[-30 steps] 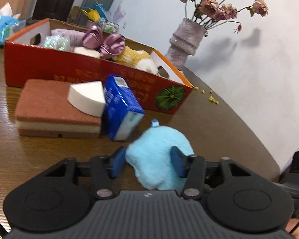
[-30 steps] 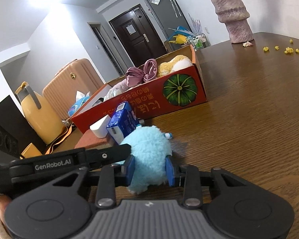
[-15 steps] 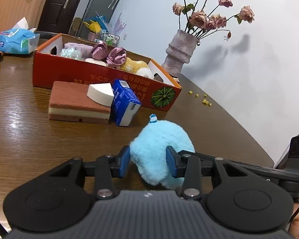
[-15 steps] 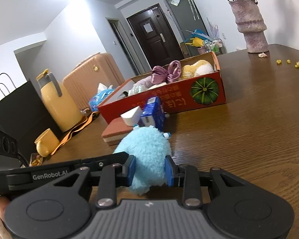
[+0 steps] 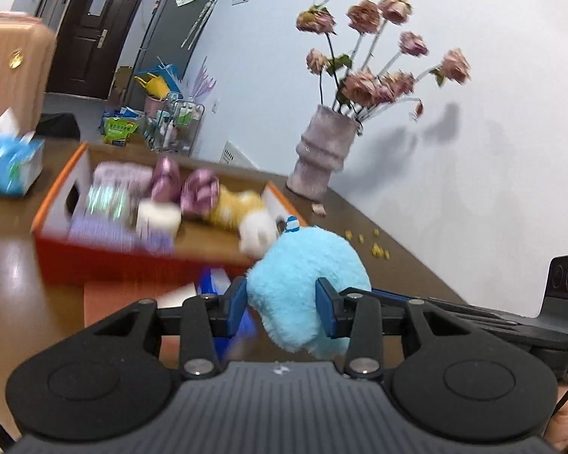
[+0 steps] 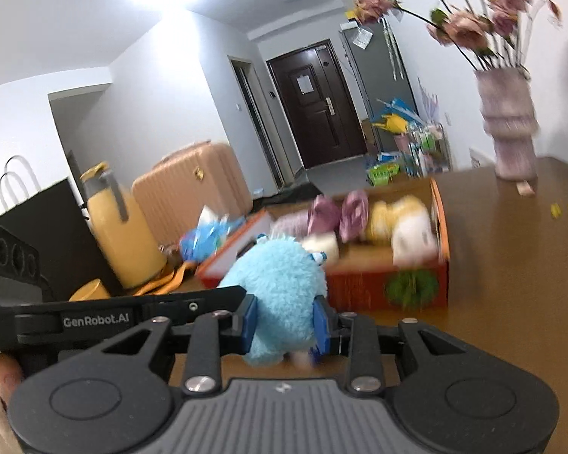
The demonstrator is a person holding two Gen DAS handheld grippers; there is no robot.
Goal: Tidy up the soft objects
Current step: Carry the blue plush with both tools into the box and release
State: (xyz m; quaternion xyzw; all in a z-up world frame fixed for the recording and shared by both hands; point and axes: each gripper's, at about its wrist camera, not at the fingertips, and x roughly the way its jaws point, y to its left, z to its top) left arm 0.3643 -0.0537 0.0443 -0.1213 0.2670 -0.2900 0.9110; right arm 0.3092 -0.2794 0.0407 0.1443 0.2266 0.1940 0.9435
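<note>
Blue plush toy (image 5: 303, 283) – fluffy, with a small striped tab on top – pinched by both grippers at once, held up off the wooden table (image 5: 409, 265) in front of the orange cardboard box (image 5: 106, 261). Left gripper (image 5: 282, 304): blue pads pressed into the plush from either side. Right gripper (image 6: 284, 323): the same, pads sunk into the fur.

One box, holding a yellow-and-white plush (image 5: 246, 208), a mauve satin bow (image 5: 185, 187) and other soft items too blurred to count. One ribbed vase (image 5: 322, 155) of dried roses at the table's far edge, yellow crumbs (image 5: 376, 247) scattered near it.

Left view alone shows a blue packet (image 5: 216, 278) and a sponge block (image 5: 106, 302) under the toy. Right view alone shows a yellow jug (image 6: 121, 234), a black paper bag (image 6: 38, 219) and the pumpkin print (image 6: 411, 287) on the box end. Both show one pink suitcase (image 6: 193, 189), one dark door (image 6: 318, 102).
</note>
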